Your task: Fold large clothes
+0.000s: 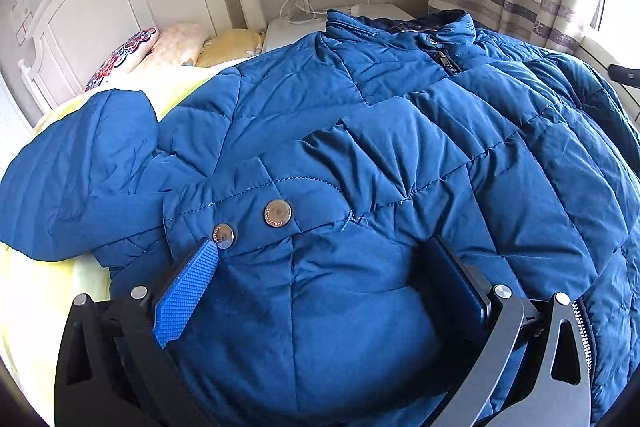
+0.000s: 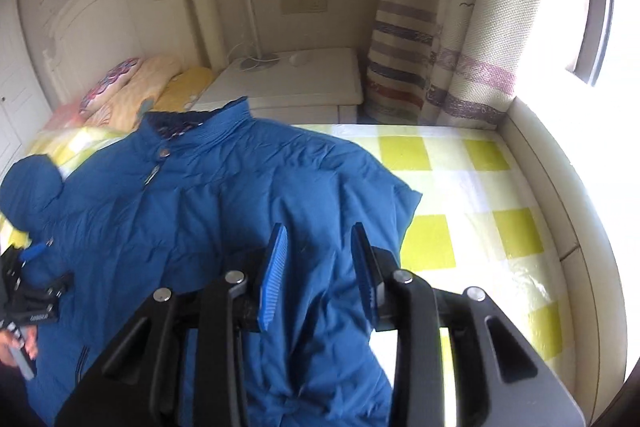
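Left wrist | left hand-held gripper (image 1: 320,259) spread, jacket (image 1: 360,127) hem hidden | right hand-held gripper (image 2: 320,251) gapped, empty

Lay spread on the bed (image 2: 460,187): jacket (image 2: 224,195), collar toward pillows (image 2: 160,83) (nightstand (image 2: 296,79) just right of those), headboard (image 2: 120,15) behind.

A blue quilted puffer jacket (image 2: 224,195) lies front-up, collar toward the frame's top, filling the left and centre, zipper partly open at the neck, one sleeve folded across its body.
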The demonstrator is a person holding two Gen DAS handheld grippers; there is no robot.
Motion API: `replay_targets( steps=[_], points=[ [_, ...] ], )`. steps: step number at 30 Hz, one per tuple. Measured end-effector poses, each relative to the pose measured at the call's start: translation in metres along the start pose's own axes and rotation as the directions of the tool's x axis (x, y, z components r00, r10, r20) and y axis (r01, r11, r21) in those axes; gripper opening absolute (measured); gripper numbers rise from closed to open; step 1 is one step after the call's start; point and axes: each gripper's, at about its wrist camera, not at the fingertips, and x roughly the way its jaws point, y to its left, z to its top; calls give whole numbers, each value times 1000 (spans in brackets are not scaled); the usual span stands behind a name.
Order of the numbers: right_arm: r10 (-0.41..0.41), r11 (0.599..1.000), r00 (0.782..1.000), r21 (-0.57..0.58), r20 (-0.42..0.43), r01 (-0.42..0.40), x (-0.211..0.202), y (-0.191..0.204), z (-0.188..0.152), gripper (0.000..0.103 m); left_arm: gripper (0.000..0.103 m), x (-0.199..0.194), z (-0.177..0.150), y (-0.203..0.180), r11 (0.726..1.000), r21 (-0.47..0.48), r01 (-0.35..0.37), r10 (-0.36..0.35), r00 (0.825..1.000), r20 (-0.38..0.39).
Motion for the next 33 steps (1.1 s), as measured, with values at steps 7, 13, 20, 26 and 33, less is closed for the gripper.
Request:
replay_targets(
  steps=[7, 13, 20, 26, 33],
  points=[
    [-61, 998, 992, 20, -107, 63, 34, 13, 15, 35, 99, -1, -2, 2, 1000, -13, 11, -11, 1000, 3],
    [-123, 973, 986, -209, -108, 99, 53, 63, -13, 41, 99, -2, -1, 5, 999, -32, 30, -30, 999, 11],
    [-36, 990, 997, -137, 73, 46, -30, 75, -29, 62, 99, -61, -25, 84, 935, -299, 191, -135, 971, 198],
    [-111, 972, 985, -193, 133, 135, -37, 101, -77, 64, 98, -57, -30, 98, 918, -323, 232, -188, 969, 161],
    [-135, 986, 978, -77, 157, 148, -35, 83, -86, 68, 55, -24, -25, 57, 956, -230, 184, -176, 983, 51]
  ],
)
